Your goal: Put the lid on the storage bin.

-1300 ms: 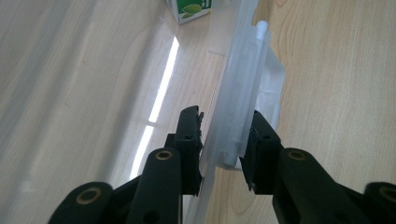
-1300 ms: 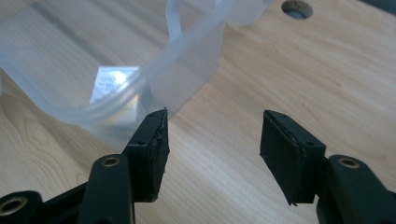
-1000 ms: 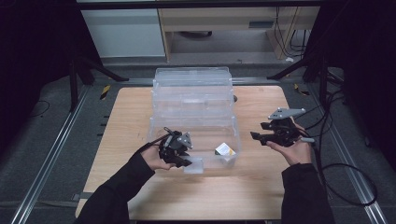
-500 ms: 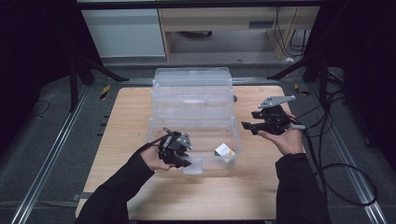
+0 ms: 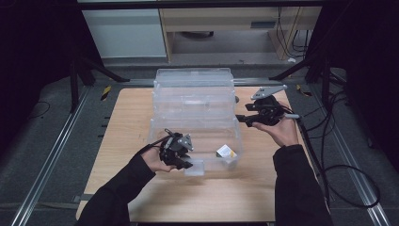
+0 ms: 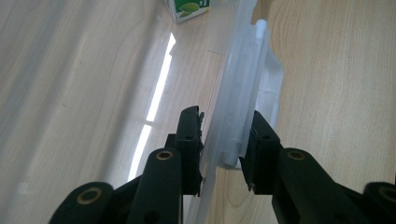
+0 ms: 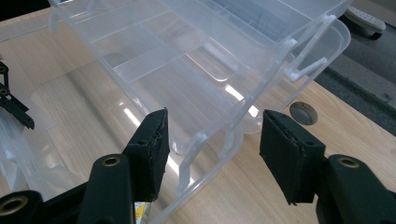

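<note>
Wooden table [image 5: 141,117], left gripper [image 6: 223,142] clamping box wall [image 6: 238,107]

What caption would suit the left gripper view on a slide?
Left gripper clamps the front wall of a clear plastic box on a wooden table.

A pale wooden table [image 5: 127,122] with a light grain stands over a dark grey floor [image 5: 42,141]. At its middle rests a clear plastic tiered organizer box [image 5: 195,101], reaching from the far edge toward the near side. A small round grey disc [image 7: 303,113] sits in the tabletop just right of the box.
</note>
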